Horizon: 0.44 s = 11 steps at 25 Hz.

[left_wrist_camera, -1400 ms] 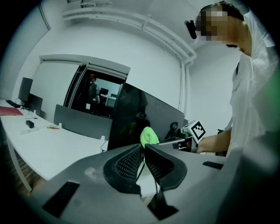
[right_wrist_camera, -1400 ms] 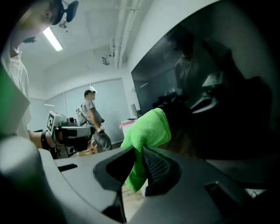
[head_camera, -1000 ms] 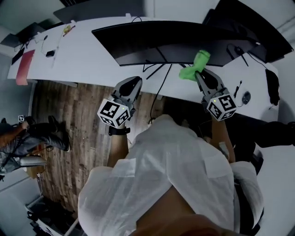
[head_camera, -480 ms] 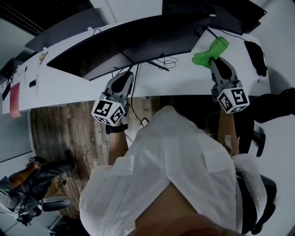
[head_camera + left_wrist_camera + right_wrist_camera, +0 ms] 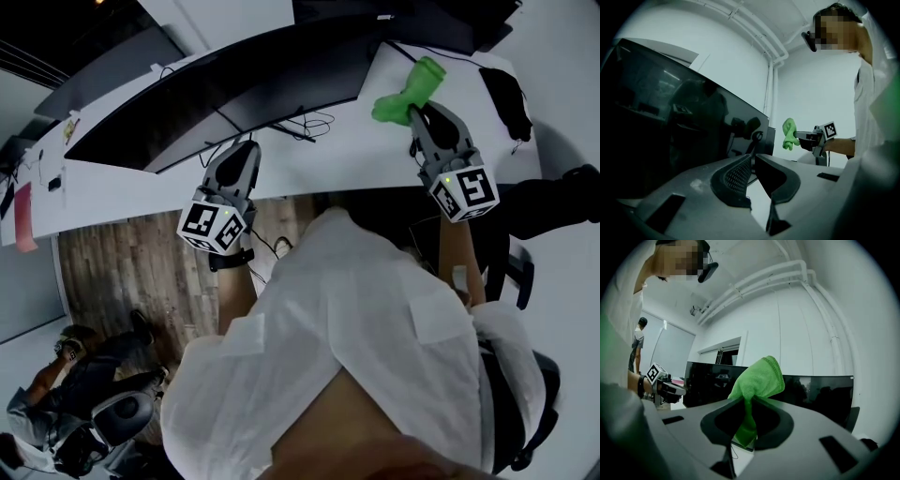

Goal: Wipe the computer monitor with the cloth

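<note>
White desk [image 5: 375,159], right tongs [image 5: 412,112] pinching green cloth [image 5: 409,88]

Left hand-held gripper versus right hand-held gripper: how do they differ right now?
The right hand-held gripper is shut on the green cloth; the left hand-held gripper is shut and empty. The left one sits before the middle of the monitor; the right one is off its right end. Both point toward the monitor.

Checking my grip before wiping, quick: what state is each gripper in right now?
Left gripper: closed, nothing in it.
Right gripper: closed on the green cloth.
</note>
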Available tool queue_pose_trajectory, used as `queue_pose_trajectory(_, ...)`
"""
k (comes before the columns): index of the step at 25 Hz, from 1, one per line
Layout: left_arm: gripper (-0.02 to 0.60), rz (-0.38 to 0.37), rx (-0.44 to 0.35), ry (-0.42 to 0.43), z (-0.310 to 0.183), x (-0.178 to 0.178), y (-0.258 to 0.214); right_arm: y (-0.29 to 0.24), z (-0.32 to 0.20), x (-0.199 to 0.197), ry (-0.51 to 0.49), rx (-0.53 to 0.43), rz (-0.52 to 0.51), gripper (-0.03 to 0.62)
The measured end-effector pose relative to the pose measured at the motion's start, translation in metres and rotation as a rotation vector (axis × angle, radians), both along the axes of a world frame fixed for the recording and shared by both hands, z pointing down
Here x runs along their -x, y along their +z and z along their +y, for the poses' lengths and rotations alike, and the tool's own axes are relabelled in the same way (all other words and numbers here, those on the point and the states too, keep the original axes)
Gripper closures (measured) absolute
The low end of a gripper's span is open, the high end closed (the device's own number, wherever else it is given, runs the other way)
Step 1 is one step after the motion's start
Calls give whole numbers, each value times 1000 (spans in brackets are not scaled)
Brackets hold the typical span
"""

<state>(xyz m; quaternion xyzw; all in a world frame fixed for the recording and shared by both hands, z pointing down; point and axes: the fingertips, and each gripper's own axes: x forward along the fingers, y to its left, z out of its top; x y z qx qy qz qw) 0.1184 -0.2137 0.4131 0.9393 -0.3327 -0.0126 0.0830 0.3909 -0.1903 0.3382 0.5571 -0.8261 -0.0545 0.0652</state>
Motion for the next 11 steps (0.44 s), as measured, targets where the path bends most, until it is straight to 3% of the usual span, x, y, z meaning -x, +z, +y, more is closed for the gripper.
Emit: queue_pose_trajectory(11, 549, -10, 13, 1, -5, -32, 6, 1, -12, -17, -40, -10, 22, 376)
